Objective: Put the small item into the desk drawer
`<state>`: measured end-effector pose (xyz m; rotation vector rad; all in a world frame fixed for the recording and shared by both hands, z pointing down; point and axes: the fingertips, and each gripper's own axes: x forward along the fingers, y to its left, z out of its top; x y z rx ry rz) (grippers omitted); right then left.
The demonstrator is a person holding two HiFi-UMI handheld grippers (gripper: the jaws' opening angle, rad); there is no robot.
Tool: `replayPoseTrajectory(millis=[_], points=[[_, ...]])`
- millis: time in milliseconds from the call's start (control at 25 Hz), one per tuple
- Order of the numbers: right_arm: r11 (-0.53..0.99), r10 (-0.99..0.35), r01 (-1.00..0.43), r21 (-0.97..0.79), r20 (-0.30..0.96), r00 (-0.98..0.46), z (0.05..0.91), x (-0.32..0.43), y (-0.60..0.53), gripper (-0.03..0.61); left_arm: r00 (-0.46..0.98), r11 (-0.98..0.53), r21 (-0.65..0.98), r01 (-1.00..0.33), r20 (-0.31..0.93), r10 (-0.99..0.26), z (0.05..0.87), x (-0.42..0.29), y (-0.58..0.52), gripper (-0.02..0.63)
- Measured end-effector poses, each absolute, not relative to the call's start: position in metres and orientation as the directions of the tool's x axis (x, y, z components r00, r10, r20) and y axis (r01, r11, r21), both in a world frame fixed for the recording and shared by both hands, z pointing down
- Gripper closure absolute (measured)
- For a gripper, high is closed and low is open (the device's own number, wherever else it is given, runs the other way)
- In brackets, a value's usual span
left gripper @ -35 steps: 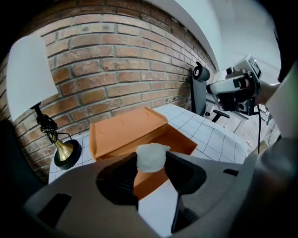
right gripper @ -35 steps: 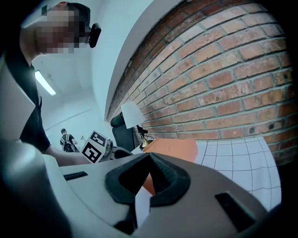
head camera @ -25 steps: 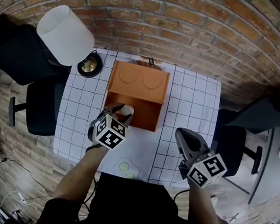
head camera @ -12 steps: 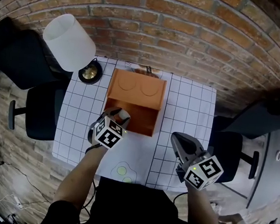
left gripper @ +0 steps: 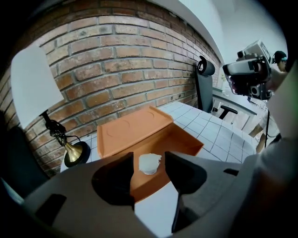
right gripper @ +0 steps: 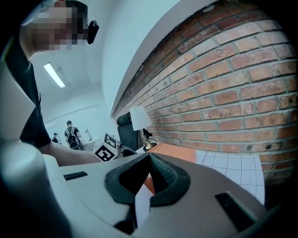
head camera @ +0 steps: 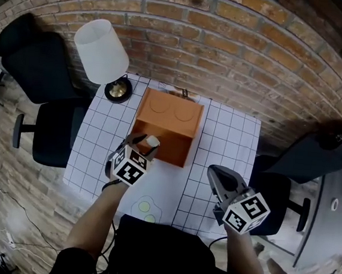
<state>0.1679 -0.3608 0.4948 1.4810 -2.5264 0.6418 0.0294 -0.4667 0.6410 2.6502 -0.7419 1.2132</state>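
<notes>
The main risk lies at the drawer's front wall. In the head view the left gripper hangs about over that wall, not clearly over the hollow behind it. If it lets go here, the item may strike the rim and bounce onto the table, or roll off its near edge. The item looks small, white and rounded, so it would likely roll. A second risk is the grip itself. The left gripper view shows the item pinched only at the jaw tips, so a quick tilt could let it slip early. Knocking the drawer with the gripper could also push it shut, since nothing braces the box.

The box is orange and stands at the back of the table, near the lamp. Its drawer is pulled out toward the person. What shows of the drawer's inside is bare orange floor, with nothing lying in it, though its near corner is hidden behind the left gripper.

The right gripper is clenched on nothing and hangs well apart, off the table's right front corner.
</notes>
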Motion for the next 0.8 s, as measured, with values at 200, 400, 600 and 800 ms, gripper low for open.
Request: replayPoseTrajectory(millis=[200,400,600,800], points=[[0.485,-0.787,-0.825,-0.292,0.266,-0.557,0.478,0.163,-0.348,0.575,0.576,-0.812,-0.081,-0.578,0.664,-0.477,0.600,0.016,-0.455,0.417],[0.515,-0.793,-0.813,-0.272,0.209,-0.572,0.463,0.165,-0.334,0.574,0.588,-0.752,-0.042,-0.658,0.596,-0.548,0.542,-0.006,-0.434,0.437],[0.525,-0.803,-0.809,-0.263,0.163,-0.574,0.446,0.164,-0.335,0.574,0.595,-0.718,-0.043,-0.694,0.528,-0.606,0.499,-0.026,-0.428,0.504],[0.553,-0.796,-0.799,-0.237,0.132,-0.590,0.426,0.140,-0.340,0.574,0.642,-0.719,-0.007,-0.695,0.445,-0.625,0.470,-0.042,-0.425,0.554]])
